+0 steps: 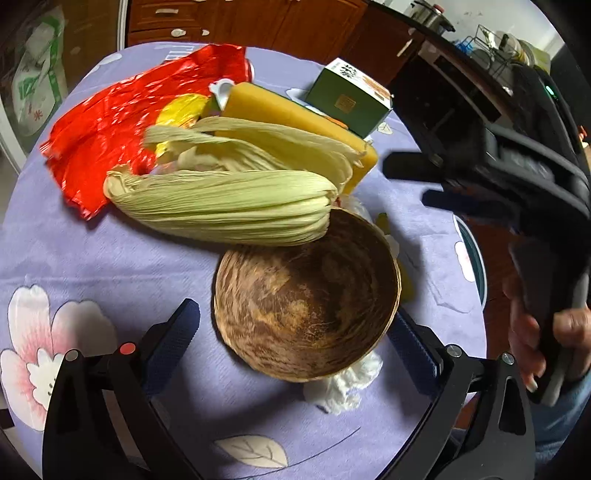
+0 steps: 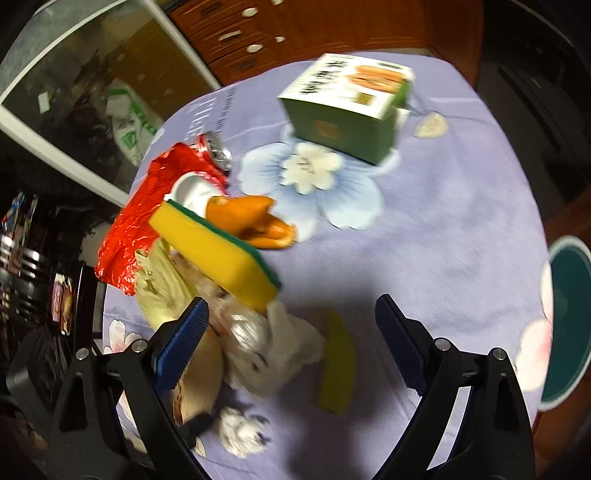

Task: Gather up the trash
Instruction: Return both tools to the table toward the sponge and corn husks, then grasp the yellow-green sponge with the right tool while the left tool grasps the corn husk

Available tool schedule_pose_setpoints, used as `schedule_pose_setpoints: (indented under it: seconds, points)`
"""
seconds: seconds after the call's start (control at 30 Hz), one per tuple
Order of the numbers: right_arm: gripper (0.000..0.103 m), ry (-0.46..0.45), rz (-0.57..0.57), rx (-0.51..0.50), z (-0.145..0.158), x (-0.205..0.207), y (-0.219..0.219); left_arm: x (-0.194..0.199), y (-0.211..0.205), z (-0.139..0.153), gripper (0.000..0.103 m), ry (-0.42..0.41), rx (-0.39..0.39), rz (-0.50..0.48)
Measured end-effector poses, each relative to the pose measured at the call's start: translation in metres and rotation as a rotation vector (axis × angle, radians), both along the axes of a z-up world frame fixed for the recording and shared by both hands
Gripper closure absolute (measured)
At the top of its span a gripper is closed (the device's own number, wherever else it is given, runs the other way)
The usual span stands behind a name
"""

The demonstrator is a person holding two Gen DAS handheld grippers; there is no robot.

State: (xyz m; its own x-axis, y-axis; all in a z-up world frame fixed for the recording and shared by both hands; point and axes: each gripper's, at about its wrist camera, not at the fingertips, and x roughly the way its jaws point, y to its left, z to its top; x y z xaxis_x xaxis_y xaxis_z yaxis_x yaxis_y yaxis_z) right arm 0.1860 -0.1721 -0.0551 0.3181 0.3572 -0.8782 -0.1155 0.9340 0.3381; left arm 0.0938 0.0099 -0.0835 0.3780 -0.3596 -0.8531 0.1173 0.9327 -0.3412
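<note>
A trash pile lies on the purple flowered tablecloth [image 1: 92, 258]. In the left wrist view I see a brown coconut-shell bowl [image 1: 306, 295], corn husks [image 1: 229, 206], a red foil wrapper [image 1: 107, 129], a yellow sponge [image 1: 280, 110] and crumpled white tissue [image 1: 343, 384]. My left gripper [image 1: 293, 332] is open, its jaws on either side of the bowl. My right gripper [image 2: 291, 332] is open above crumpled tissue [image 2: 269, 350] and a yellow peel [image 2: 338, 369]. It also shows at the right of the left wrist view [image 1: 417, 181]. Orange peel [image 2: 258, 221] lies by the sponge [image 2: 218, 251].
A green box [image 2: 351, 114] stands at the far side of the table. A teal bin [image 2: 565, 328] sits beyond the table's right edge. A crushed can [image 2: 214, 147] lies behind the red wrapper [image 2: 129, 229]. Wooden drawers [image 1: 229, 18] stand behind the table.
</note>
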Motion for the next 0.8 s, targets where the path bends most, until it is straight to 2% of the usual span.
schedule_pose_setpoints:
  seconds: [0.17,0.2,0.27,0.3,0.43,0.57,0.67,0.73,0.77,0.8]
  points:
    - [0.016,-0.046,0.084,-0.028,-0.006,0.016,0.032,-0.004,0.008,-0.004,0.003,0.017,-0.009,0.020]
    - [0.019,-0.056,0.097,-0.033,-0.007,0.018,0.036,-0.006,0.009,-0.004,0.003,0.015,-0.004,0.024]
    - [0.047,-0.055,0.132,-0.024,-0.011,0.021,0.048,-0.009,0.011,-0.005,0.003,0.013,-0.002,0.029]
    - [0.053,-0.046,0.137,-0.016,-0.013,0.020,0.051,-0.010,0.011,-0.005,0.003,0.013,0.000,0.032]
    - [0.056,-0.081,0.134,-0.020,-0.002,0.008,0.048,-0.015,0.002,-0.003,0.004,-0.007,0.058,0.009]
    - [0.056,-0.101,0.077,0.013,0.016,-0.005,0.023,-0.017,-0.017,-0.001,0.005,-0.041,0.139,-0.037]
    - [0.056,-0.106,0.045,0.030,0.023,-0.014,0.008,-0.023,-0.034,-0.001,0.007,-0.072,0.238,-0.070]
    - [0.056,-0.114,0.022,0.043,0.028,-0.020,-0.004,-0.023,-0.035,-0.002,0.008,-0.077,0.254,-0.076]
    - [0.056,-0.113,0.012,0.047,0.029,-0.023,-0.010,-0.025,-0.037,0.000,0.027,-0.088,0.235,-0.089]
    - [0.056,-0.114,0.004,0.052,0.030,-0.026,-0.014,-0.026,-0.040,0.003,0.056,-0.072,0.193,-0.118]
